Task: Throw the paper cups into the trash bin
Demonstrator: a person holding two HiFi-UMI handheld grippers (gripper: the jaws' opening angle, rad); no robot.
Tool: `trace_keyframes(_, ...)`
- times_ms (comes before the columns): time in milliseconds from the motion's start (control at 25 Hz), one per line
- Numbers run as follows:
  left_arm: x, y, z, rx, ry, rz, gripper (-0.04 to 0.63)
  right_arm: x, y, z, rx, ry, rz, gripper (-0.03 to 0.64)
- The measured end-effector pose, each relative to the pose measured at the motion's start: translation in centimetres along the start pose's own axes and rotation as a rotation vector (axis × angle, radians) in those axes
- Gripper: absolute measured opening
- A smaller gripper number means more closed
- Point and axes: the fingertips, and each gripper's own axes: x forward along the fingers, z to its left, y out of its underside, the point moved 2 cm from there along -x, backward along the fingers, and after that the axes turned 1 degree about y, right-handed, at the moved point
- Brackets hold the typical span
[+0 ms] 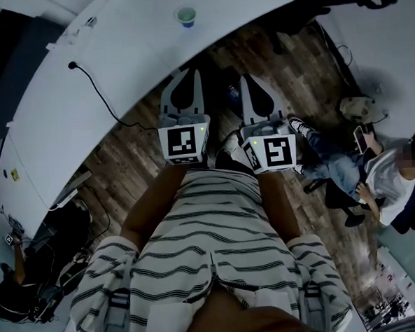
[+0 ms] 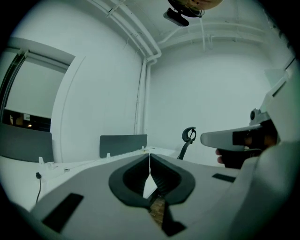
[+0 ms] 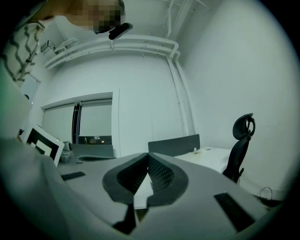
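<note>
One paper cup [image 1: 186,16], white with a green inside, stands on the far side of the curved white desk [image 1: 86,127]. No trash bin is in view. Both grippers are held side by side over the wooden floor, short of the desk's edge and well short of the cup. My left gripper [image 1: 186,73] is shut with nothing between its jaws; in the left gripper view [image 2: 150,154] the tips meet. The right gripper [image 1: 248,78] is shut and empty too, its tips touching in the right gripper view [image 3: 148,154]. Neither gripper view shows the cup.
A black cable [image 1: 98,91] runs across the desk. A seated person [image 1: 390,178] with a phone is at the right. A black office chair [image 3: 241,140] and a grey desk divider [image 3: 173,144] stand ahead. Dark gear [image 1: 33,292] lies on the floor at lower left.
</note>
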Motion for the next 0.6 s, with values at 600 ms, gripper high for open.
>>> trace_keyframes(600,7.2,5.2,2.2,-0.041,-0.075,0.093,0.026,1.7,4.6,-2.8,0.025,0.001,0.102,0.014)
